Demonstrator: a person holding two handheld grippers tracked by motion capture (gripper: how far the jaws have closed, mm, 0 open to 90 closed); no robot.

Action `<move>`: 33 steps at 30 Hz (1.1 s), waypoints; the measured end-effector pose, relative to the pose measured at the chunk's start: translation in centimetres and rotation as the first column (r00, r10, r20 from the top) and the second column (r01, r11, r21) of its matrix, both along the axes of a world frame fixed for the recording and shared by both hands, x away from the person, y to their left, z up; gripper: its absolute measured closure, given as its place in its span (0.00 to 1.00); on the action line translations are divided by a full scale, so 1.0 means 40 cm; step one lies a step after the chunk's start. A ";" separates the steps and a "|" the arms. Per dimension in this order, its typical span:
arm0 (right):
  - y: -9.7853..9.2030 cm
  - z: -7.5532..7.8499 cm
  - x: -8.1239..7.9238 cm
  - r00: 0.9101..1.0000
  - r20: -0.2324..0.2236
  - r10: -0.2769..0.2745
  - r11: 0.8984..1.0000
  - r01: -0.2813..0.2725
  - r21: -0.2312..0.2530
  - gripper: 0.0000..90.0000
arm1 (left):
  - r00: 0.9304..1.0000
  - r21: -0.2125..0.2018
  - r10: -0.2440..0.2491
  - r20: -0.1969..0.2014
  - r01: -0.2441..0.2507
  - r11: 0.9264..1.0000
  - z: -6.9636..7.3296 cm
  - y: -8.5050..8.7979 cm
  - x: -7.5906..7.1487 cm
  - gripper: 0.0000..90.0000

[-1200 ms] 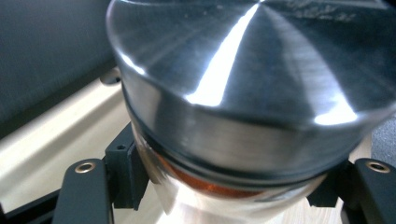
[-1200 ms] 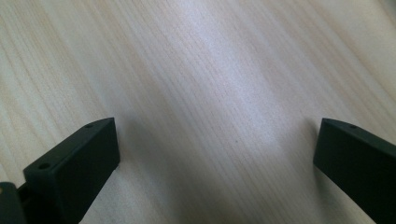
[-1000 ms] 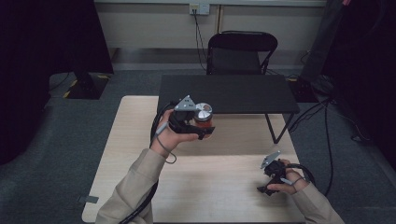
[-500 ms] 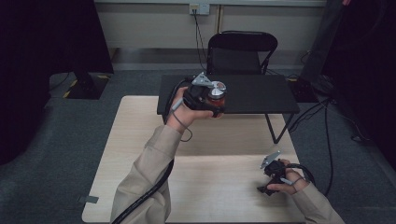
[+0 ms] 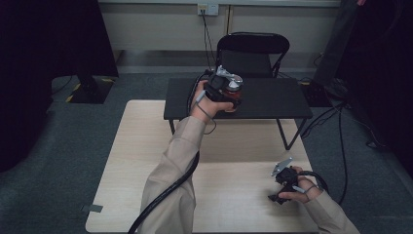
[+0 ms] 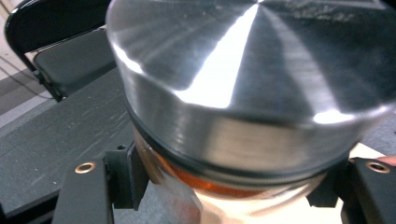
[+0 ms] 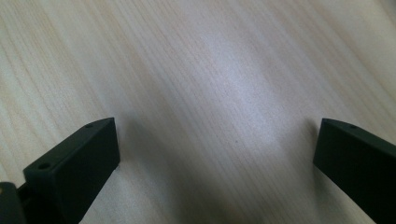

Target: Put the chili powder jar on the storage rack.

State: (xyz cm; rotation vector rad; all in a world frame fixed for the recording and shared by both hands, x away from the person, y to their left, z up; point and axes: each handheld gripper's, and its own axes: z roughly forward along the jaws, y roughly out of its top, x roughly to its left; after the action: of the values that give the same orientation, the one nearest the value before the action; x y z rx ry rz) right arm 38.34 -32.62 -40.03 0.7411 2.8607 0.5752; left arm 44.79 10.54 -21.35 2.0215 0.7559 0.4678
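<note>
A glass jar [image 5: 233, 94] with a silver metal lid and orange-red contents hangs over the near edge of the low black table [image 5: 272, 100]. My left gripper [image 5: 229, 97] is shut on it, the jaws pressing its sides just below the lid. In the left gripper view the jar [image 6: 243, 93] looms large, its lid tilted toward the camera, with a black jaw on each side. My right gripper [image 5: 278, 194] rests low on the wooden table [image 5: 146, 161] at the front right. In the right gripper view its jaws stand wide apart over bare wood, so the right gripper [image 7: 215, 172] is open and holds nothing.
A black folding chair [image 5: 252, 53] stands behind the black table. Cables run along the floor at right and trail from both grippers. Dark equipment stands at the far left and right.
My left gripper has carried the jar up and away from the person, from over the wooden table to above the black table's near edge. The right gripper has stayed put.
</note>
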 end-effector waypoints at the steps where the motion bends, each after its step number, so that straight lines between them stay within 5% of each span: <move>1: 0.000 0.000 0.000 1.000 0.000 0.000 1.000 0.000 0.000 0.00 | 1.000 0.008 0.006 0.003 -0.006 1.000 0.002 -0.006 0.004 0.34; 11: -0.001 -0.001 0.000 1.000 0.000 -0.001 1.000 0.001 0.003 0.00 | 0.999 0.012 0.036 -0.017 -0.036 0.999 -0.020 -0.030 0.050 0.34; 33: -0.002 -0.001 -0.001 1.000 0.001 0.000 1.000 0.000 0.004 0.00 | 0.997 -0.001 0.074 -0.025 -0.074 0.997 -0.071 -0.032 0.074 0.34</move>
State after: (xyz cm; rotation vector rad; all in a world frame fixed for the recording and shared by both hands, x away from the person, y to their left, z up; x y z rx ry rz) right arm 38.30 -32.70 -40.08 0.7417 2.8593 0.5811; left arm 47.76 9.24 -24.21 2.0061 0.8480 0.4851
